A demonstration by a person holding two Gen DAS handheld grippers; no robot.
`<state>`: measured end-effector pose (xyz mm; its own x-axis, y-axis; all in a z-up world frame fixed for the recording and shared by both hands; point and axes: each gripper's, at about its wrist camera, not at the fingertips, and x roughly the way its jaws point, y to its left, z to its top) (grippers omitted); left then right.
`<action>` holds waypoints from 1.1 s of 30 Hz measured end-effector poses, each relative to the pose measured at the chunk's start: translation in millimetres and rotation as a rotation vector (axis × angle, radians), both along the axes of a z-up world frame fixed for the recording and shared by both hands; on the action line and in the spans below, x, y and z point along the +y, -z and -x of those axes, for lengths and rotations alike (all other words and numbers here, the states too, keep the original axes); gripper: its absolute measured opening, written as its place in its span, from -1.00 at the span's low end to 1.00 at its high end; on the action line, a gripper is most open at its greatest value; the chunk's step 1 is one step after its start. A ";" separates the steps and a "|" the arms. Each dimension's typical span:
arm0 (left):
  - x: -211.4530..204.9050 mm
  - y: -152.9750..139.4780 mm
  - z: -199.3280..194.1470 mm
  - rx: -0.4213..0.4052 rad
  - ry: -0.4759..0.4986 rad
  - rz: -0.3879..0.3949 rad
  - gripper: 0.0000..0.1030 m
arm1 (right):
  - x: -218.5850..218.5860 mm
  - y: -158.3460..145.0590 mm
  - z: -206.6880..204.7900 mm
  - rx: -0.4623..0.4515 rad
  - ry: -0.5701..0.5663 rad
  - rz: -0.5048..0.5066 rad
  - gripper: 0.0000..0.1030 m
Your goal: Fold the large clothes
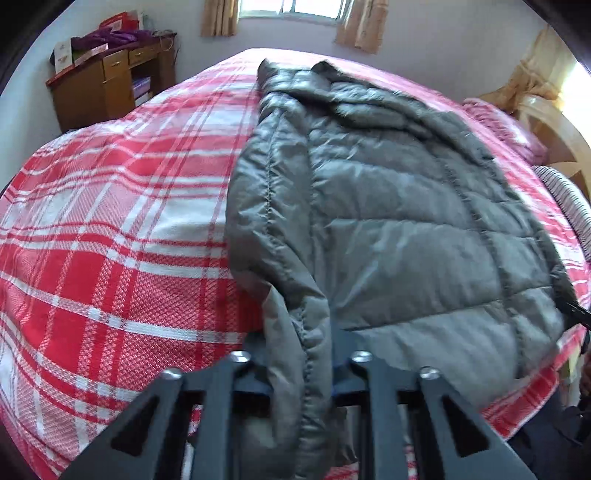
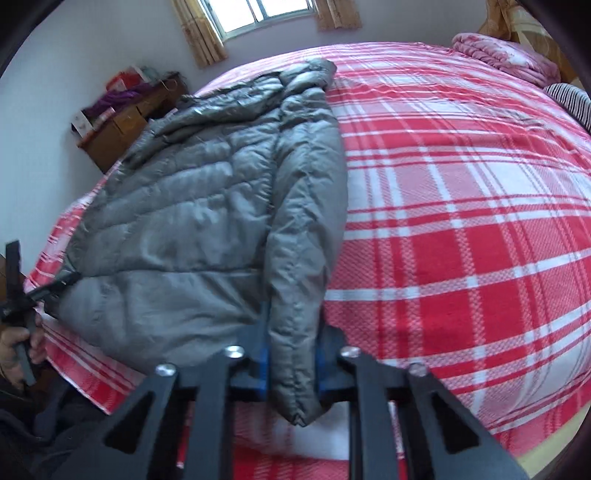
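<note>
A grey quilted puffer jacket (image 1: 388,221) lies flat on a bed with a red and white plaid cover (image 1: 110,221), hood toward the far wall. Its two sleeves lie along the body's sides. My left gripper (image 1: 299,363) is shut on the cuff end of the left sleeve (image 1: 288,288) near the bed's front edge. In the right wrist view the jacket (image 2: 192,206) fills the left half, and my right gripper (image 2: 291,356) is shut on the other sleeve (image 2: 306,258), blue pads pressed against it. A hand (image 2: 14,347) holding the left gripper shows at the far left.
A wooden desk (image 1: 107,88) piled with purple cloth and boxes stands by the far wall under a curtained window (image 1: 291,7). A pink folded quilt (image 2: 506,55), a striped cloth (image 2: 570,103) and a wooden headboard (image 1: 550,125) sit at the bed's right end.
</note>
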<state>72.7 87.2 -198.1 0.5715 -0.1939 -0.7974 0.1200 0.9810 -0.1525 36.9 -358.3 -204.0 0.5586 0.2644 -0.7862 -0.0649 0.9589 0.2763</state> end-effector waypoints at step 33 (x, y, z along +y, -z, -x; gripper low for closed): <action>29.6 -131.9 -211.5 -0.269 -0.262 0.122 0.06 | -34.7 -132.2 -217.8 -0.353 0.124 -0.094 -0.78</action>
<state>284.2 116.8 -66.2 0.7995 -0.0972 -0.5927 -0.0810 0.9603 -0.2668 254.7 -393.0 -71.8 0.8228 0.2393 -0.5154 -0.0566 0.9370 0.3447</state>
